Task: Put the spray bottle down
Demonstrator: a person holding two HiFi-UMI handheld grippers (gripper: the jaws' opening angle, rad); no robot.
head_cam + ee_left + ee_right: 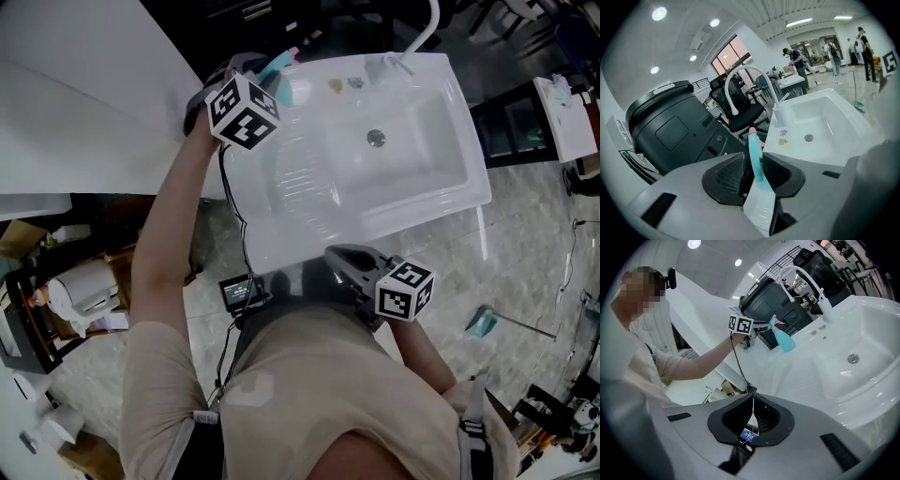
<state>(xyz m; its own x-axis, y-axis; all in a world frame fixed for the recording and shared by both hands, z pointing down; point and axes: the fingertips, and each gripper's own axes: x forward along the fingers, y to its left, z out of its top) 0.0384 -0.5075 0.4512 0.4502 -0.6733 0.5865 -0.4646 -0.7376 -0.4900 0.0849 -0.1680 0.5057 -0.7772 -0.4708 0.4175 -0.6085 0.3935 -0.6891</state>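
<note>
- Two grippers are in use, and the left gripper [753, 177] is the one at the spray bottle [756, 161]. Its jaws stand released, with the bottle's teal neck upright between them. A thin dark gap shows on the neck's left side. Whether the right pad brushes the neck I cannot tell.
- The bottle's pale body fills the bottom of the left gripper view and is cut off by the gripper's shell, so its base is hidden there.
- In the right gripper view the spray bottle [785, 341] stands upright on the white sink's [862, 394] back ledge, left of the faucet [806, 280]. Its pink trigger head is turned toward the left gripper [761, 337], which sits just beside it.
- From the head view only a teal sliver of the spray bottle [278, 66] shows, because the marker cube [243, 111] on the left gripper covers the rest.
- The right gripper [753, 422] is clenched. Its pads meet in one thin line with nothing between them. It hangs by the sink's near edge, well apart from the bottle, and in the head view the person's torso partly covers it [339, 258].
- Small yellowish and grey bits [344, 84] lie on the ledge near the faucet, too small to name.
- A big dark grey housing [670, 126] stands behind the sink; what it is cannot be made out.
- People [794, 56] in the far room are tiny and indistinct.
</note>
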